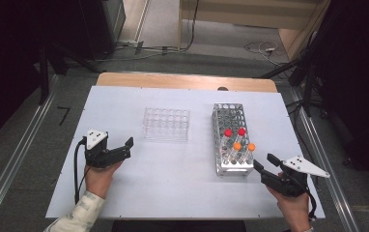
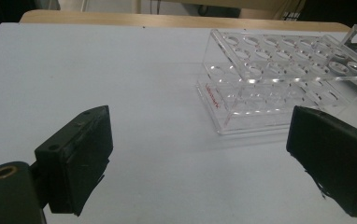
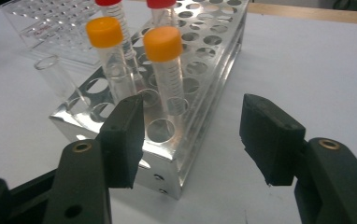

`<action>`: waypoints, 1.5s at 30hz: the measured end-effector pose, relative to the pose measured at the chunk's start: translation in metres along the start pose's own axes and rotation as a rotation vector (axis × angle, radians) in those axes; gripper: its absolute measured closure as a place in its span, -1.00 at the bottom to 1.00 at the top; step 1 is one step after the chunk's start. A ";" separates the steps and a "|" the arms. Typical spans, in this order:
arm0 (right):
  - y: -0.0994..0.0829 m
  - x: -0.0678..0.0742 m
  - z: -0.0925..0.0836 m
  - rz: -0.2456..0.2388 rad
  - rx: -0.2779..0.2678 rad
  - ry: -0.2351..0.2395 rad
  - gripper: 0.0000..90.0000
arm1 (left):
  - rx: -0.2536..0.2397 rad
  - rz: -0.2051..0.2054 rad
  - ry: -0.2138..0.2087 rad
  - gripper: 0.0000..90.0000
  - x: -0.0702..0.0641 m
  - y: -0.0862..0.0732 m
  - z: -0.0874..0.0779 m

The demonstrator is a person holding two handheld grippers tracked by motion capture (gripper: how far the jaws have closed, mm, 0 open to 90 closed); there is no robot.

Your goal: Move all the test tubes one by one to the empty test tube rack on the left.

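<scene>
Right tool [image 3: 190, 137] spread, empty, near orange-capped clear plastic tube [image 3: 165, 65] in shiny metal rack [image 1: 231, 166] on white tabletop [image 1: 173, 174]; left tool [image 1: 120, 150] spread; risk clipping neighbouring tube, tipping rack

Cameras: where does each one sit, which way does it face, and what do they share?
High view: above the near table edge, facing forward and down; both forearms, left gripper and right gripper show.
Left gripper view: rides the left gripper, looks between its fingers at the clear rack.
Right gripper view: rides the right gripper, looks past its fingers at the metal rack with orange-capped tubes.
Shared: both racks show in all three views.
</scene>
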State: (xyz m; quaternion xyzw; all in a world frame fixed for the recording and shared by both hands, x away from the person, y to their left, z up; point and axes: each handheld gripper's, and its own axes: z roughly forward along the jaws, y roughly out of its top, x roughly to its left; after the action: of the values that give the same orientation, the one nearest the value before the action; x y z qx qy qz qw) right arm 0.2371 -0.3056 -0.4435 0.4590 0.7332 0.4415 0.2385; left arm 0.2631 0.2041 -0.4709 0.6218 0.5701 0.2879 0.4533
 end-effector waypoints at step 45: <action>0.002 0.027 0.025 -0.067 -0.019 0.086 0.47 | 0.008 0.006 -0.003 -0.83 -0.003 -0.002 0.002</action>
State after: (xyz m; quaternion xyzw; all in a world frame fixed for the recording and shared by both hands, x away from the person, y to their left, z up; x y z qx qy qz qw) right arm 0.2447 -0.2708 -0.4531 0.4123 0.7536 0.4595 0.2257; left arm 0.2637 0.2010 -0.4728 0.6258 0.5688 0.2858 0.4507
